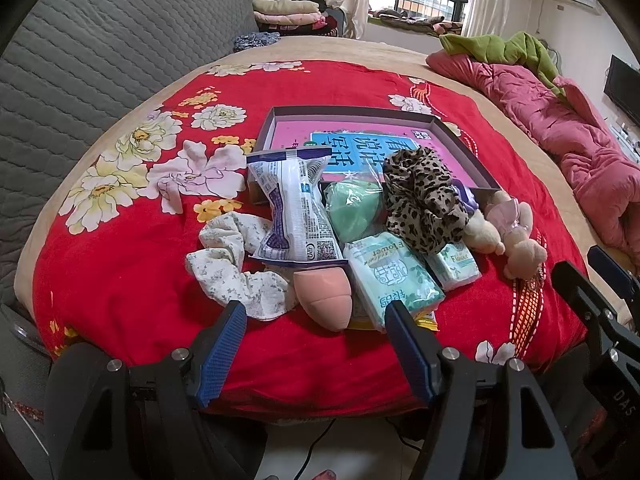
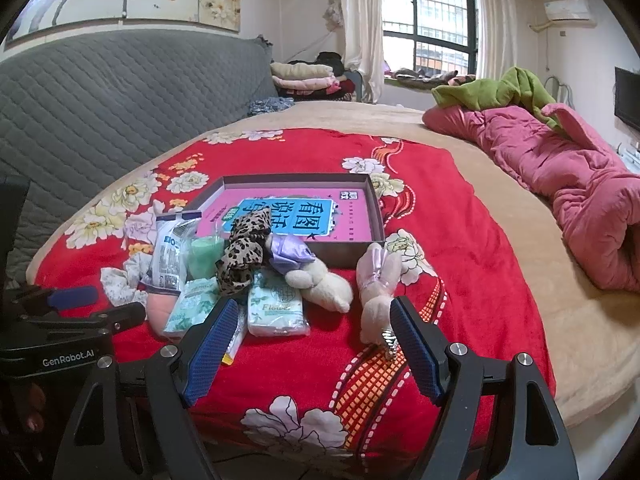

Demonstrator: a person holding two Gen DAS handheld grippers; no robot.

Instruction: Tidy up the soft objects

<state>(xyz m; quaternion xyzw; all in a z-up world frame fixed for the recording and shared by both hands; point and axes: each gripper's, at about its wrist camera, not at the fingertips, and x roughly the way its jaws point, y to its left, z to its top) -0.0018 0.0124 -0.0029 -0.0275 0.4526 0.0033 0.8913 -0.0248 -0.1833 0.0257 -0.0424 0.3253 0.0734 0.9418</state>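
Observation:
A pile of soft things lies on the red floral blanket [image 1: 120, 280] in front of a shallow open box [image 1: 460, 136] with a pink printed bottom. In the pile: a white-and-blue packet [image 1: 294, 208], a pink sponge [image 1: 326, 300], a green sponge in a bag [image 1: 354, 210], tissue packs [image 1: 392, 280], a leopard scrunchie [image 1: 424, 200], a floral scrunchie [image 1: 236, 264] and two plush toys [image 1: 516, 236]. My left gripper [image 1: 316, 320] is open just before the pink sponge. My right gripper [image 2: 312, 320] is open, near a plush toy [image 2: 376, 288] and a tissue pack [image 2: 276, 304].
A grey quilted headboard [image 1: 80, 60] runs along the left. A pink duvet [image 2: 580, 184] with a green blanket [image 2: 504, 92] lies on the right of the bed. Folded clothes [image 2: 304, 76] are stacked at the back by the window.

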